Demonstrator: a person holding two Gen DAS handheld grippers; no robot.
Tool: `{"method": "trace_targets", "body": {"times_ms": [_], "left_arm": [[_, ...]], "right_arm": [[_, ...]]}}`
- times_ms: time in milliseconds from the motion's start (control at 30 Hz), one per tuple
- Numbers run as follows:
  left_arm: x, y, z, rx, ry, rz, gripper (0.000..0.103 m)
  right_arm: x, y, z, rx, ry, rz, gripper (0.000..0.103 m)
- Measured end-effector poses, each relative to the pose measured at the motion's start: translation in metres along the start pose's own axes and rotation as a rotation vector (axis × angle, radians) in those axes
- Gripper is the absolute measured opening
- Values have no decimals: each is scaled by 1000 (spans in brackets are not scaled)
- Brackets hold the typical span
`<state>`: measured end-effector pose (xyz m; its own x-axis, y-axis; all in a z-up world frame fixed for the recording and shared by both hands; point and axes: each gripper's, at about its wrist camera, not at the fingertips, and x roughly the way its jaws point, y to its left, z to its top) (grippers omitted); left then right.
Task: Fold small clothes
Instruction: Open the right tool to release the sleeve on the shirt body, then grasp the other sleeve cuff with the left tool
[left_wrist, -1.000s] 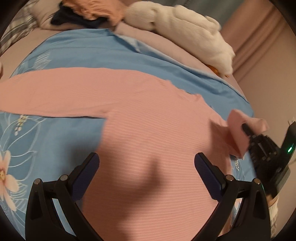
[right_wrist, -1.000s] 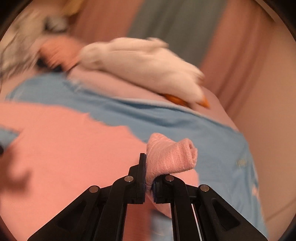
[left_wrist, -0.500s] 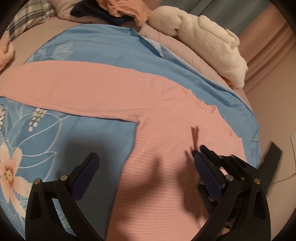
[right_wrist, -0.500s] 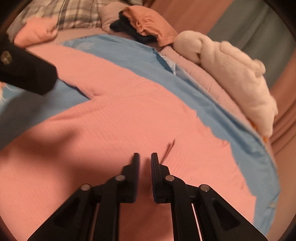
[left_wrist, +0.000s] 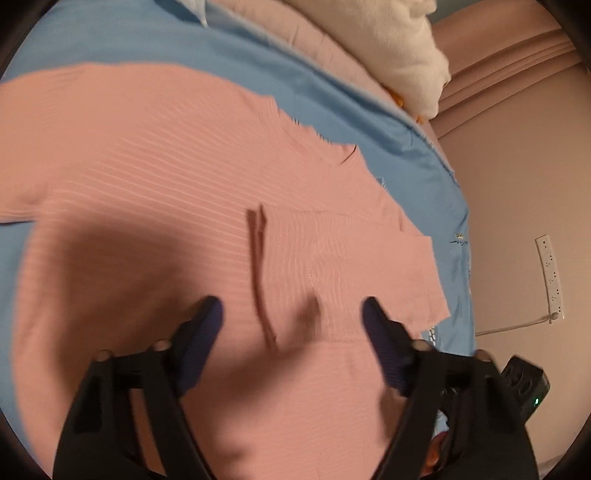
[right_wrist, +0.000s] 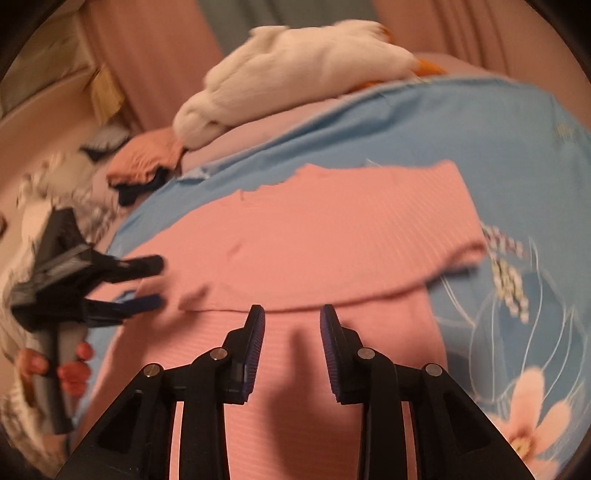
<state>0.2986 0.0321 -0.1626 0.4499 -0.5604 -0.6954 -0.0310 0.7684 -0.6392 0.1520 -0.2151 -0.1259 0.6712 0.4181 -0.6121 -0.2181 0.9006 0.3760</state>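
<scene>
Blue floral bedding (right_wrist: 517, 155) covers the bed, with a white plush toy (right_wrist: 295, 74) along its far edge. On the bedding lies the pink ribbed top (left_wrist: 147, 184), one sleeve (right_wrist: 351, 229) folded across its body. Left tool (left_wrist: 291, 317) hovers over the fabric with fingers wide apart. Right tool (right_wrist: 291, 325) also stands parted, holding nothing, above the fold's edge.

sleeve released and folded across the body
right gripper (right_wrist: 291, 325), a second ago clamped on the sleeve (right_wrist: 354, 236) cuff, now gapes empty; sleeve lies flat over pink top (left_wrist: 147, 206); left gripper (left_wrist: 291, 317) has swung over its edge
</scene>
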Motion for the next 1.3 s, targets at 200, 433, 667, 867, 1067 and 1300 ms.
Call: {"method": "trace_targets", "body": {"times_ms": [200, 433, 667, 867, 1067, 1300], "left_arm": [[10, -2, 9, -5, -29, -15, 7], [-3, -4, 12, 31, -90, 23, 6], [-65, 16, 46, 26, -260, 89, 4], [-65, 38, 50, 3, -160, 19, 4], [-20, 15, 32, 15, -25, -53, 55], [15, 7, 25, 6, 25, -94, 26]], "right_arm": [[17, -18, -18, 109, 25, 47, 30], [17, -32, -19, 190, 3, 124, 30], [6, -28, -21, 163, -14, 69, 30], [9, -31, -21, 175, -1, 59, 30], [12, -32, -20, 176, 3, 64, 30], [13, -40, -24, 196, -1, 95, 31]]}}
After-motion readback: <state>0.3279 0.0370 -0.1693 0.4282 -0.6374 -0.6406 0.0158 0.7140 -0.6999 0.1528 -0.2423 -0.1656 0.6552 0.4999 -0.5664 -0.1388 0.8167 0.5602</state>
